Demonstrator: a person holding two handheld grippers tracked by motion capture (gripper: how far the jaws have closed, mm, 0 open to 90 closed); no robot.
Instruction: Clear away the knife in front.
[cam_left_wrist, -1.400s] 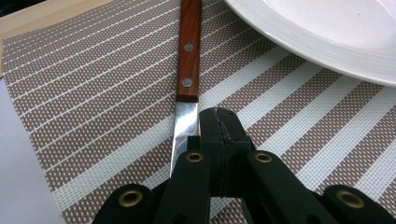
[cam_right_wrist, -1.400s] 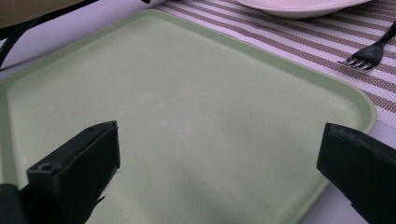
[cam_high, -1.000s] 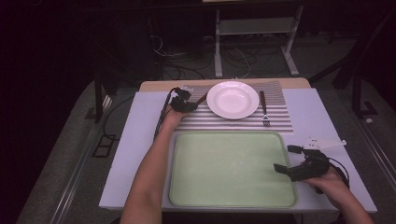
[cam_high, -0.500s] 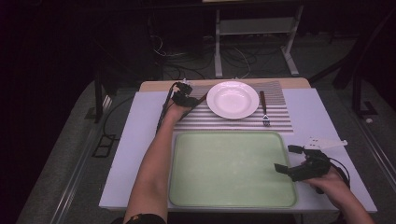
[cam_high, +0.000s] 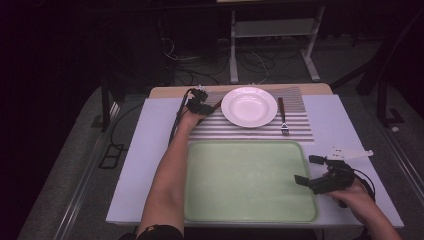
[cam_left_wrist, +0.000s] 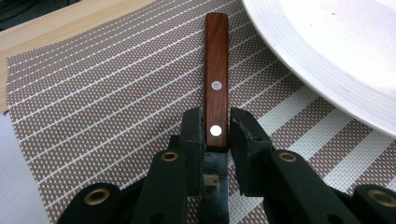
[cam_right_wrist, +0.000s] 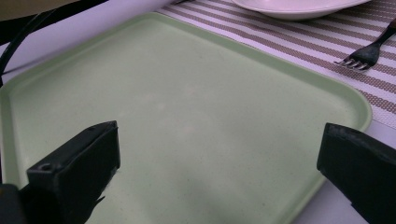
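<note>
The right gripper, black and two-jawed with a grey three-cornered plate on top, sits nearest the person at the right edge of the pale green rectangular plastic tray; its jaws are spread wide with nothing between them, and the right gripper view shows the tray's smooth matte floor and rounded raised rim between the two jaw tips. The tray lies on a flat white tabletop. Beyond the tray, a brown-and-white striped woven placemat carries a round white glossy plate, with a dark-handled metal fork just to its right, tines toward the tray. At the plate's left, the left gripper is closed tight on a knife with a reddish-brown wooden handle; the handle is flat-sided, fastened with two round metal rivets, and lies on the mat close beside the plate rim. The blade is hidden beneath the gripper body. A light wooden edge shows past the mat. The room behind is dark; cables and a pale metal stand are faintly visible on the floor.
</note>
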